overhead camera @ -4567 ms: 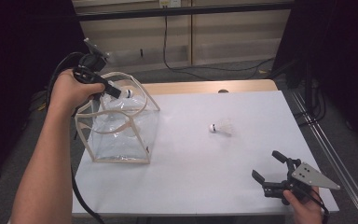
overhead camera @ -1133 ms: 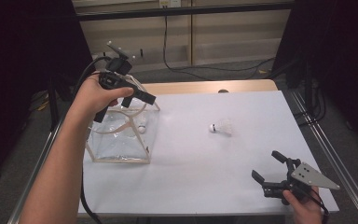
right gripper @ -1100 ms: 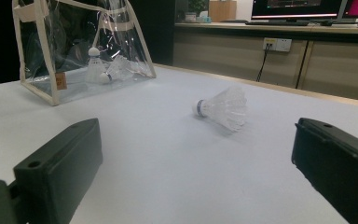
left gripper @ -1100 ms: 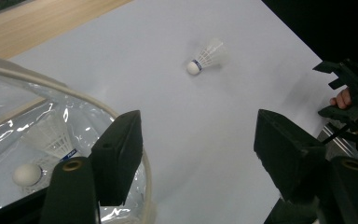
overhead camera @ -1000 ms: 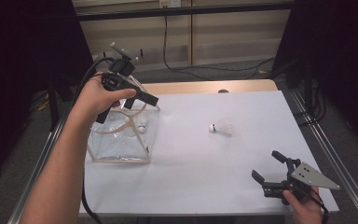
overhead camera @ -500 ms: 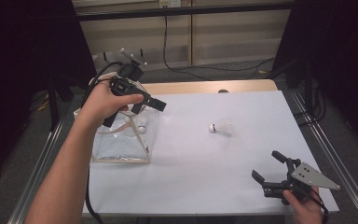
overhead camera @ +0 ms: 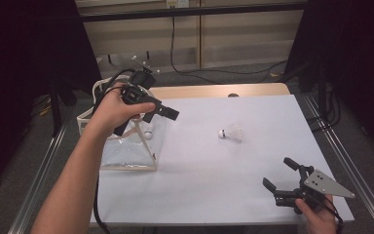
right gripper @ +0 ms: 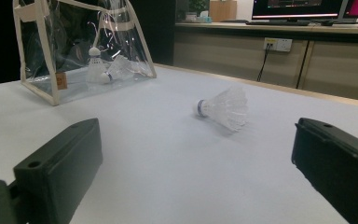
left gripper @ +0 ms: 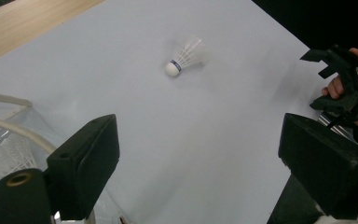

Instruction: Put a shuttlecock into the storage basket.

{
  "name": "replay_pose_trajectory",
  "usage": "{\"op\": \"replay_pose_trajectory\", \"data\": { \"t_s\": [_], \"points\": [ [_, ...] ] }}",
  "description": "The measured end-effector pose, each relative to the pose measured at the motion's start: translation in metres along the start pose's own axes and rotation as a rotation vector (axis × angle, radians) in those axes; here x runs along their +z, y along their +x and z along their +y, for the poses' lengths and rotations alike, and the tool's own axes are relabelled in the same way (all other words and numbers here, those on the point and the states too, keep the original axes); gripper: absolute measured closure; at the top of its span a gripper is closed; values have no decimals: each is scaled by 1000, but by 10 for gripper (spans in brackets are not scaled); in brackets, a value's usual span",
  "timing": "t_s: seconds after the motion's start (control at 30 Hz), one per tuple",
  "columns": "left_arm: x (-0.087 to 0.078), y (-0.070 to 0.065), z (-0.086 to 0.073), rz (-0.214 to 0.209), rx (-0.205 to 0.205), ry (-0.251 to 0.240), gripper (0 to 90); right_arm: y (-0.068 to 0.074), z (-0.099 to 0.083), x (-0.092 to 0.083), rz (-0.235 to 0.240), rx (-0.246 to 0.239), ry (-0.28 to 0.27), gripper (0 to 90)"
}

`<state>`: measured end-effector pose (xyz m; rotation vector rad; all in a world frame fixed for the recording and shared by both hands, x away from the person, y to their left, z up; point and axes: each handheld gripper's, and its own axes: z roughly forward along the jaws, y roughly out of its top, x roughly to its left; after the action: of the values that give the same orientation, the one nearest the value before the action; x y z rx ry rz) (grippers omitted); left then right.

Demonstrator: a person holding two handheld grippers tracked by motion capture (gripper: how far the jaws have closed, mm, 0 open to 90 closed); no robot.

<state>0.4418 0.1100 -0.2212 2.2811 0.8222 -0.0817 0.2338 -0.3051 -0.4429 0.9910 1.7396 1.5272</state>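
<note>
Now the left hand-held gripper (overhead camera: 159,113) hangs in the air above the table (overhead camera: 233,195), over the right-hand edge of the clear bag (overhead camera: 126,146) at about ten o'clock on the white surface. Its jaws have just been opening and stand spread, with nothing between them; in the left gripper view they frame bare table, and the loose shuttlecock (left gripper: 185,56) lies beyond them toward twelve o'clock.

On the high view that shuttlecock (overhead camera: 231,132) lies on its side near the middle of the table, slightly toward one o'clock, cork end pointing toward nine o'clock, well apart from both grippers. The bag stands upright with its cream-trimmed mouth open; inside it, the right gripper view shows two more shuttlecocks (right gripper: 103,70) resting on the bottom, close together.

The right hand-held gripper (overhead camera: 281,181) sits low at about five o'clock near the table's front edge, gripped by the right hand (overhead camera: 316,214). Its jaws are spread wide and empty, aimed at the loose shuttlecock, which lies between them in its own view but well ahead.
</note>
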Motion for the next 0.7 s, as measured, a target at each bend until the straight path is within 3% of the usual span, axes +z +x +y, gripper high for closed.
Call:
{"op": "replay_pose_trajectory", "data": {
  "t_s": [0.7],
  "points": [
    [20,-2,-8,-21,9,11,117,0,0,0,1,0,0,14]
  ]
}}
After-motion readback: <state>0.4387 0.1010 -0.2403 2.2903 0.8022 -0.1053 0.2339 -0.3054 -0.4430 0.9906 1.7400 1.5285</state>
